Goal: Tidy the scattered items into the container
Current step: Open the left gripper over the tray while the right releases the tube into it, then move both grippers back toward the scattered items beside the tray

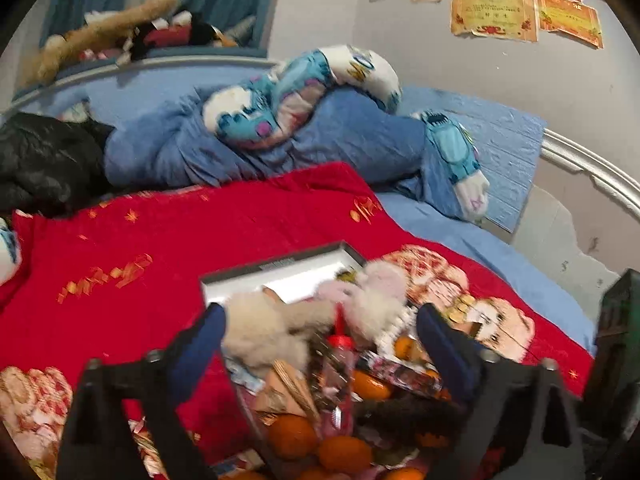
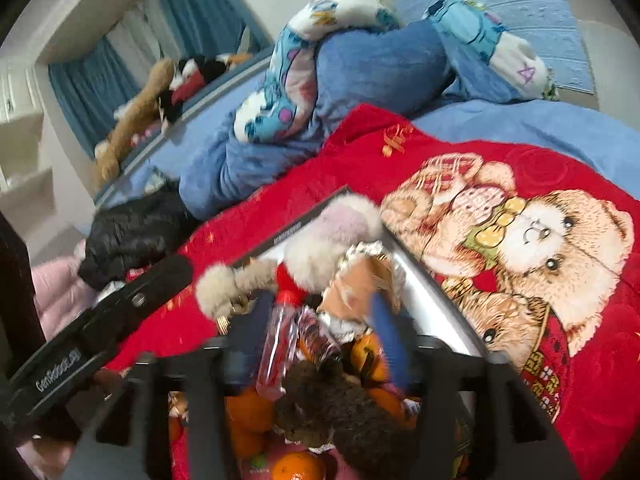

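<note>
Between the left gripper's (image 1: 320,340) spread fingers lies the container (image 1: 280,276) (heaped full).

We find the container (image 1: 280,268) heaped with fluffy toys (image 1: 272,332), a bottle (image 1: 340,364) and oranges (image 1: 344,452), leaving little room to reach in. To its left the red blanket (image 1: 160,232) lies bare, a free way in. Farther back, the bunched blue bedding (image 1: 340,140) and a black jacket (image 1: 44,156) block passage.
</note>
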`<action>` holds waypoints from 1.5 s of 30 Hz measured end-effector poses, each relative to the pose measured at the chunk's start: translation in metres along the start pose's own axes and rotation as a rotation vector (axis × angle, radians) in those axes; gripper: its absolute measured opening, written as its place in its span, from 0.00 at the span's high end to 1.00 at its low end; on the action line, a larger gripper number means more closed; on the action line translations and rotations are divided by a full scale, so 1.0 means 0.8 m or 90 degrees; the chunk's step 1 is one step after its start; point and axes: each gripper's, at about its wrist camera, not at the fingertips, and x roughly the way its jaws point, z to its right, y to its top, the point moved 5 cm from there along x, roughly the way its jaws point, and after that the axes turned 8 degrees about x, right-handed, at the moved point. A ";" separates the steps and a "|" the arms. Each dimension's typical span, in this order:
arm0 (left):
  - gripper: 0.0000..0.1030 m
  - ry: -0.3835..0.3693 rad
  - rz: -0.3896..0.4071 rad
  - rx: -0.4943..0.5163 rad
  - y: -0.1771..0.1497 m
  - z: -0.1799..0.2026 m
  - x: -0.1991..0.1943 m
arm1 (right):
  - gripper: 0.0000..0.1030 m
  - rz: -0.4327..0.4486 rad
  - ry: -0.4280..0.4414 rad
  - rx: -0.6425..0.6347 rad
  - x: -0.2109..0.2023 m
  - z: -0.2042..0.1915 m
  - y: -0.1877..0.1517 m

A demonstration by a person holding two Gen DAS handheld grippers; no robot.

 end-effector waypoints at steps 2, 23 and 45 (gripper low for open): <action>0.00 0.001 0.014 -0.007 0.005 -0.008 -0.009 | 0.08 0.020 -0.019 -0.003 -0.008 0.000 0.003; 0.00 0.229 0.067 0.046 -0.055 -0.085 -0.193 | 0.00 0.034 0.016 -0.024 -0.036 -0.071 -0.041; 0.00 0.232 -0.041 -0.010 -0.176 -0.247 -0.231 | 0.00 -0.040 0.038 -0.107 0.017 -0.169 -0.128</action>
